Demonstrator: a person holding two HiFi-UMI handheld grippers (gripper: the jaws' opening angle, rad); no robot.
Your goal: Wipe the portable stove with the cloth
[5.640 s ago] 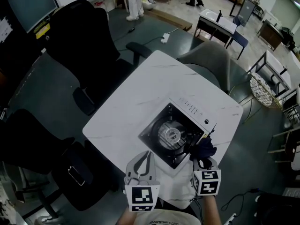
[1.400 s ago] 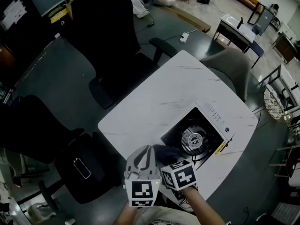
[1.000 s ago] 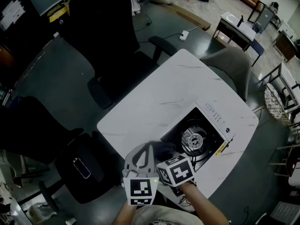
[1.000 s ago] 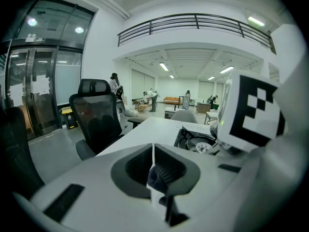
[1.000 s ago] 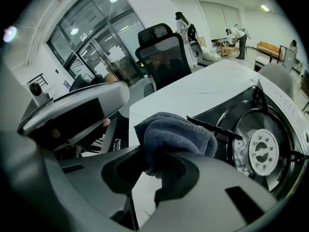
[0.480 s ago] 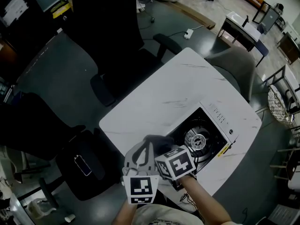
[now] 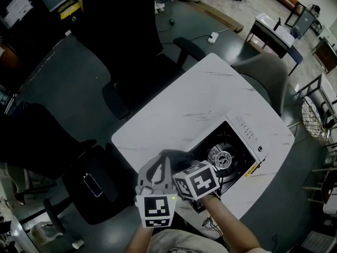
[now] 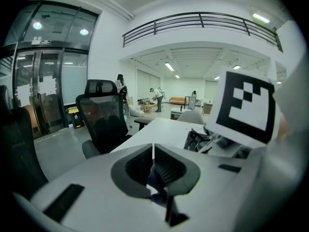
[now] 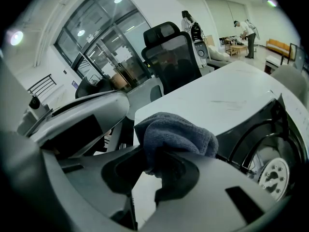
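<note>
By the near corner of the stove (image 7: 247, 134), the right claw (image 9: 154, 174) pinches the cloth (image 9: 176, 137). The left claw (image 8: 153, 151) is closed. Wiping looks not finished yet.

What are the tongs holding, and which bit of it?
The right tongs pinch the cloth by a bunched fold; the rest bulges out ahead. The left tongs are shut, seemingly empty.
</note>
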